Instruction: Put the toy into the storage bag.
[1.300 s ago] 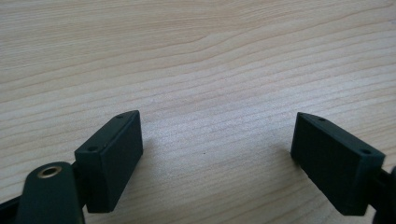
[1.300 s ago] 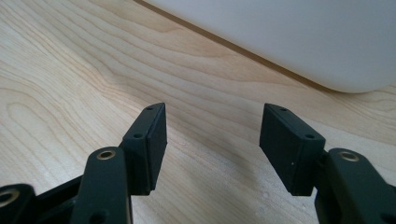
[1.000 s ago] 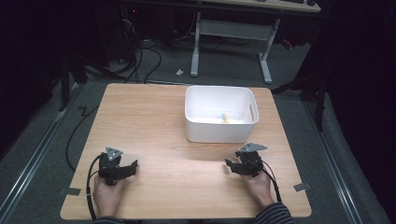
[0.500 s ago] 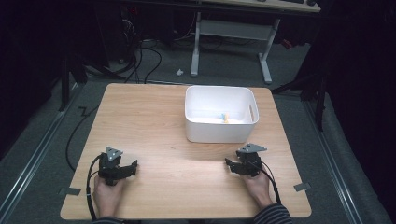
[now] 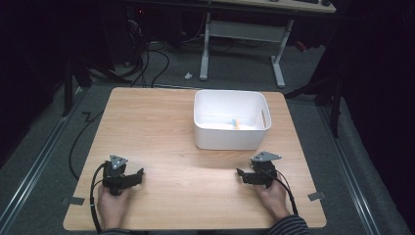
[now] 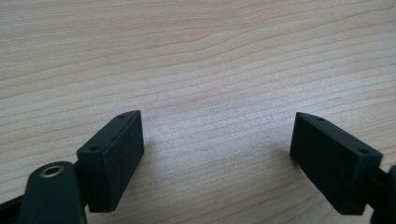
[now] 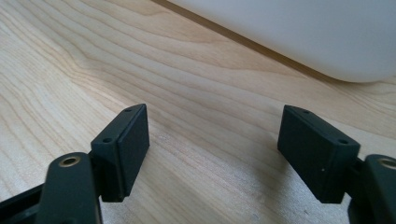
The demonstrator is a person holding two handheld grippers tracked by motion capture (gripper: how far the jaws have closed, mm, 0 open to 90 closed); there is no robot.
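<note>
Between the earlier frame and this one, both hands have kept their places at the near edge of the desk (image 5: 161, 122), while the right claw (image 7: 212, 149) has just been opening, with nothing between its jaws. Left claw (image 6: 219, 154): likewise released, over bare wood. White bin (image 5: 230, 120): just beyond the right claw, a small yellow object (image 5: 235, 124) lying inside. A good reach would likely rise over the rim before descending, jaws kept wide.
</note>
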